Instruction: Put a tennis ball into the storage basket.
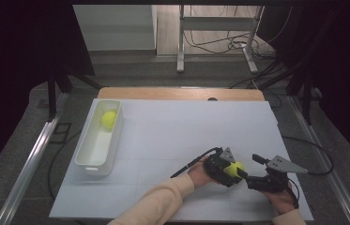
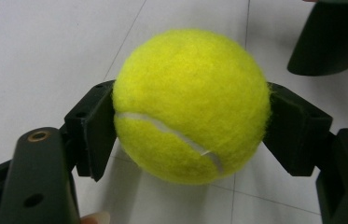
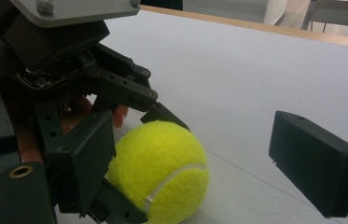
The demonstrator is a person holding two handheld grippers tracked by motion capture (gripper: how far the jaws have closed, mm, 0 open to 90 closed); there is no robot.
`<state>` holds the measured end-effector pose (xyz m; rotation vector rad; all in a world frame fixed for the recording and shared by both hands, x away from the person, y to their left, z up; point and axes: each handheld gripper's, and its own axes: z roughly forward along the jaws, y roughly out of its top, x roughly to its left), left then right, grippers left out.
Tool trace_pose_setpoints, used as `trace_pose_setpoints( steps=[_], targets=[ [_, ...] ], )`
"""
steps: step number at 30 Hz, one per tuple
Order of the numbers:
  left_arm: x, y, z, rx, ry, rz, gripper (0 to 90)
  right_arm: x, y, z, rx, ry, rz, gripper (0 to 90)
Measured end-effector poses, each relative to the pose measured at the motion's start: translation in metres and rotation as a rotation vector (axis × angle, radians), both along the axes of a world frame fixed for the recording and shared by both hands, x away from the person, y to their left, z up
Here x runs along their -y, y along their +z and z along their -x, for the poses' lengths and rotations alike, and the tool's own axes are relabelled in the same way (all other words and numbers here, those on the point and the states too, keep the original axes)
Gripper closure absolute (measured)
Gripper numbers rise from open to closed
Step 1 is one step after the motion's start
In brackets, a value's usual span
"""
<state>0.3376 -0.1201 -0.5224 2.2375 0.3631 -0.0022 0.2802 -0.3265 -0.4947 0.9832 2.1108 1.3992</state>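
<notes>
Yellow felt tennis ball (image 2: 191,105) clamped in the left gripper (image 1: 227,169), right gripper (image 1: 257,180) open beside it.

Left pads (image 2: 96,128) press the ball on opposite sides at its widest line, so the grip looks centred and unlikely to squirt out; ball sits low on the white table sheet (image 1: 186,126), apparently just touching it. The right gripper's jaws stand wide apart: one pad (image 3: 317,162) is clear of the ball, the other (image 3: 80,161) is just beside it, contact unclear, holding nothing. Looks like a handover or support pose. Well away from both grippers, on the left gripper's side, a white rectangular plastic bin (image 1: 114,140) holds a second yellow ball (image 1: 109,119), the likely drop point.
</notes>
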Motion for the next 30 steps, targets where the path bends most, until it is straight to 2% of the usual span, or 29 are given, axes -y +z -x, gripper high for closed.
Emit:
trace_pose_setpoints(
  steps=[14, 30],
  targets=[
    [-0.010, 0.006, -0.001, 0.003, 0.013, 0.008, 26.4, 0.000, 0.000, 0.000, 0.000, -0.001, 0.000, 14.9],
    [-0.029, 0.011, 0.000, 0.008, 0.059, 0.017, 26.4, 0.000, 0.000, 0.000, -0.001, 0.002, 0.002, 14.9]
  ],
)
